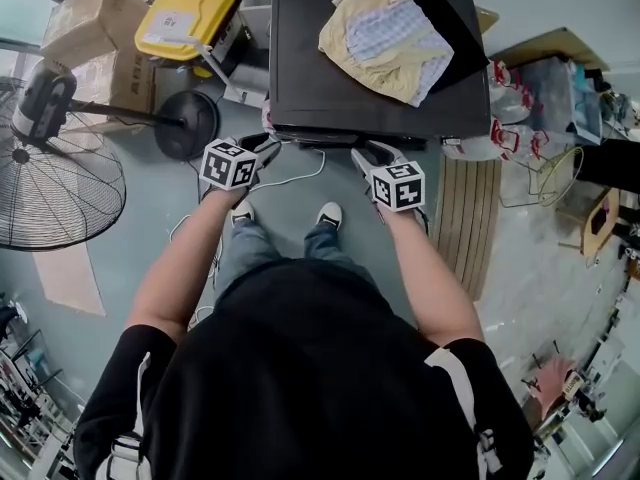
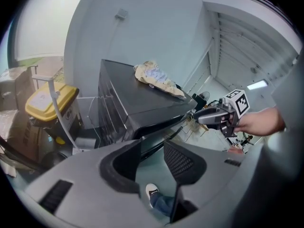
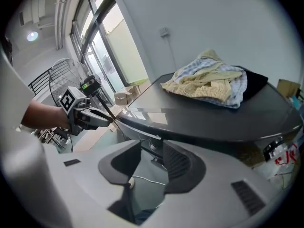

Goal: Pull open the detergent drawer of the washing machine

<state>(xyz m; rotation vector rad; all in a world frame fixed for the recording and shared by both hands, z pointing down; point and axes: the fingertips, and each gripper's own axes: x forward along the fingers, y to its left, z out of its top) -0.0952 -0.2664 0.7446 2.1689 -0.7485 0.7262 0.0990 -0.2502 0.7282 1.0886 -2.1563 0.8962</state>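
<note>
Closest to each gripper camera are its own grey plastic jaws. The left gripper has them standing apart with nothing between them, and so does the right gripper. Only floor and a thin white cable show through the right gap.

The detergent drawer itself I cannot pick out. I judge it sits in the upper front band of the dark grey box-shaped washing machine, tucked under the overhanging top edge, and it looks shut. In the head view that band is hidden below the lid.

From both tools the machine front lies at 12 o'clock, close ahead but not touched, and its long axis runs from 9 to 3. The left gripper hovers off the front left corner, and the right gripper off the right part of the same edge. If the drawer is at the left end, as is usual, the left gripper is nearer, and the pull would come straight back towards 6.

On the lid at 1 o'clock lies a heap of pale yellow and checked cloth. Further out at 10 o'clock stand a yellow-lidded bin and a black wire-caged floor fan.
</note>
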